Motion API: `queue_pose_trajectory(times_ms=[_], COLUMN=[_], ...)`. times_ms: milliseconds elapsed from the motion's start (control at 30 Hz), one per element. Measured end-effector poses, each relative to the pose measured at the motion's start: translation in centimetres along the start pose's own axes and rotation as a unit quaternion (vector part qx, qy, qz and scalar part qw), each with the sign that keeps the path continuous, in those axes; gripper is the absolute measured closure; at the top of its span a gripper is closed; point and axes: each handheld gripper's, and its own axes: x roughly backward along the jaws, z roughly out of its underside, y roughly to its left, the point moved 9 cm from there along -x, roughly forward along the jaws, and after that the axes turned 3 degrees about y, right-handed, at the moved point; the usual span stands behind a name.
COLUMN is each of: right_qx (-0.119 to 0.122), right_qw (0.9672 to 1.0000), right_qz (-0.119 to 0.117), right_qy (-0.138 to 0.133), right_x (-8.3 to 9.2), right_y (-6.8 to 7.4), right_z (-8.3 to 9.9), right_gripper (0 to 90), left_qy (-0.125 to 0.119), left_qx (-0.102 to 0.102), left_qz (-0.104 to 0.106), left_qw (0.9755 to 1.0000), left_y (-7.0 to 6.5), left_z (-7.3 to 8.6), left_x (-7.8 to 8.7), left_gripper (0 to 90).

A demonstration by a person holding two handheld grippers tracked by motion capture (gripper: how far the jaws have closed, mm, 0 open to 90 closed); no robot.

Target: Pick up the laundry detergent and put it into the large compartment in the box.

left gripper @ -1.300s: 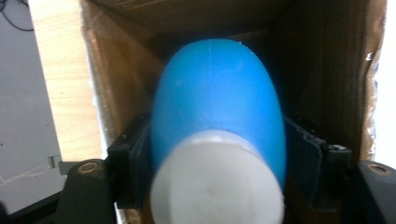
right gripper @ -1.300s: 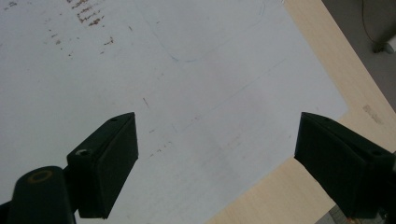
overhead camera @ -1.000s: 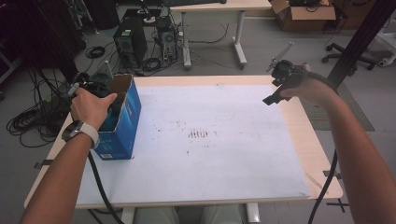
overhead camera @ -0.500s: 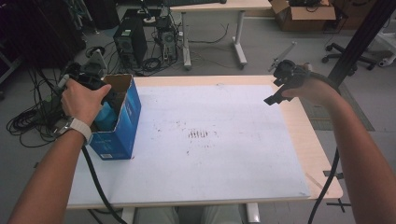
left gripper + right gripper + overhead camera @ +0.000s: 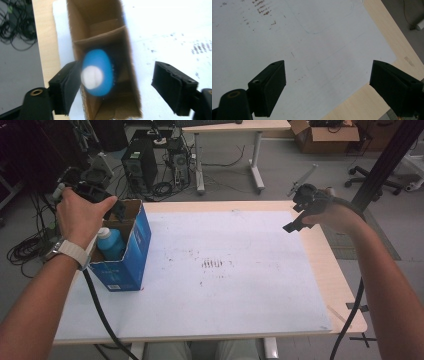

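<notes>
Left gripper view is showing the left gripper [image 5: 117, 85] hanging wide open above the blue box [image 5: 125, 75], jaws straddling its walls. The blue bottle [image 5: 97, 72] is standing at centre frame inside the near compartment, white cap [image 5: 92, 77] facing the camera, long axis upright. A sound grasp would call for descending straight and centring both jaws inside the box on the bottle's neck. At upper right of the high view, the right gripper [image 5: 302, 210] is hovering open, holding nothing.
</notes>
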Motion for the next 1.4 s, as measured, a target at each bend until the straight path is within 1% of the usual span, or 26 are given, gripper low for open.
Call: queue_pose_trajectory(times_ms=[100,167,200,333,400,433,500,567,600,633,700,800,900,933,967,1000,1067,1100,1133,1167,1200,1233,1267,1300,1333,1400], right_qx=[-0.001,-0.001,0.0,0.001,0.001,0.002,0.002,0.003,0.003,0.002,0.003,0.002,0.001,0.001,0.0,0.0,0.0,0.0,0.001,0.001,0.001,0.002,0.002,0.0,0.0,0.0], right_qw=[1.0,1.0,1.0,1.0,1.0,1.0,1.0,1.0,1.0,1.0,1.0,1.0,1.0,1.0,1.0,1.0,1.0,1.0,1.0,1.0,1.0,1.0,1.0,0.9999,0.9999,0.9999], right_qz=[0.001,0.001,0.001,0.002,0.003,0.003,0.004,0.004,0.004,0.003,0.003,0.002,0.001,0.001,0.0,0.0,0.0,-0.001,-0.001,-0.001,-0.001,0.0,0.0,0.001,0.001,0.0], right_qy=[0.001,0.0,0.0,0.0,-0.001,-0.002,-0.002,-0.002,-0.002,-0.002,-0.003,-0.006,-0.006,-0.006,-0.007,-0.007,-0.006,-0.007,-0.008,-0.008,-0.008,-0.009,-0.009,-0.01,-0.01,-0.011], right_x=[0.1,0.1,0.2,0.3,0.4,0.5,0.5,0.6,0.6,0.7,0.7,0.8,0.8,0.8,0.7,0.7,0.6,0.7,0.7,0.7,0.8,0.9,0.9,0.9,0.9,1.0], right_y=[0.0,0.1,0.1,0.2,0.2,0.3,0.3,0.4,0.4,0.4,0.4,0.5,0.6,0.6,0.6,0.6,0.7,0.8,0.8,0.8,0.9,0.9,0.9,0.9,0.9,0.8], right_z=[0.0,0.0,0.0,-0.1,-0.2,-0.2,-0.2,-0.3,-0.3,-0.2,-0.2,-0.3,-0.3,-0.3,-0.2,-0.2,-0.2,-0.3,-0.3,-0.3,-0.3,-0.3,-0.3,-0.3,-0.3,-0.3], right_gripper=[13.5,13.5,13.6,13.5,13.5,13.5,13.5,13.5,13.5,13.5,13.6,13.6,13.5,13.5,13.5,13.5,13.5,13.5,13.5,13.5,13.5,13.5,13.5,13.5,13.5,13.5], left_qy=[-0.001,-0.003,-0.003,-0.011,-0.011,-0.014,-0.017,-0.021,-0.021,-0.021,-0.017,-0.018,-0.016,-0.012,-0.006,-0.006,-0.005,0.0,-0.001,-0.001,0.0,0.002,0.005,0.01,0.01,0.01], left_qx=[-0.014,-0.028,-0.028,-0.049,-0.06,-0.068,-0.071,-0.086,-0.086,-0.091,-0.106,-0.126,-0.158,-0.175,-0.203,-0.203,-0.226,-0.252,-0.261,-0.261,-0.27,-0.276,-0.287,-0.305,-0.305,-0.319], left_qz=[0.002,0.005,0.005,0.01,0.017,0.024,0.026,0.034,0.034,0.037,0.049,0.055,0.064,0.066,0.078,0.078,0.083,0.087,0.089,0.089,0.094,0.096,0.098,0.099,0.099,0.11], left_qw=[0.9999,0.9996,0.9996,0.9987,0.998,0.9973,0.997,0.9956,0.9956,0.9949,0.993,0.9904,0.9852,0.9822,0.976,0.976,0.9705,0.9638,0.9612,0.9612,0.9584,0.9563,0.9528,0.947,0.947,0.9412], left_y=[-0.9,-1.9,-1.9,-3.3,-4.1,-4.8,-5.1,-6.1,-6.1,-6.5,-7.2,-8.2,-9.6,-10.1,-11.4,-11.4,-12.5,-13.5,-14.1,-14.1,-14.5,-14.8,-15.3,-16.0,-16.0,-16.7], left_z=[0.0,0.0,0.0,-0.1,0.0,0.0,0.0,-0.1,-0.1,-0.1,0.0,0.0,0.1,0.2,0.4,0.4,0.6,0.8,0.9,0.9,1.0,1.1,1.3,1.6,1.6,1.9], left_x=[1.1,2.0,2.0,3.2,3.7,4.2,4.5,5.2,5.2,5.4,5.9,6.4,6.7,6.6,6.4,6.4,6.1,5.9,5.8,5.8,5.7,5.6,5.5,5.2,5.2,5.0], left_gripper=[15.2,13.9,12.5,9.9,9.4,8.5,7.2,6.9,6.7,6.7,7.1,7.1,6.8,6.7,6.3,6.3,6.3,6.3,6.2,6.2,6.2,6.1,6.1,6.1,6.1,6.1])
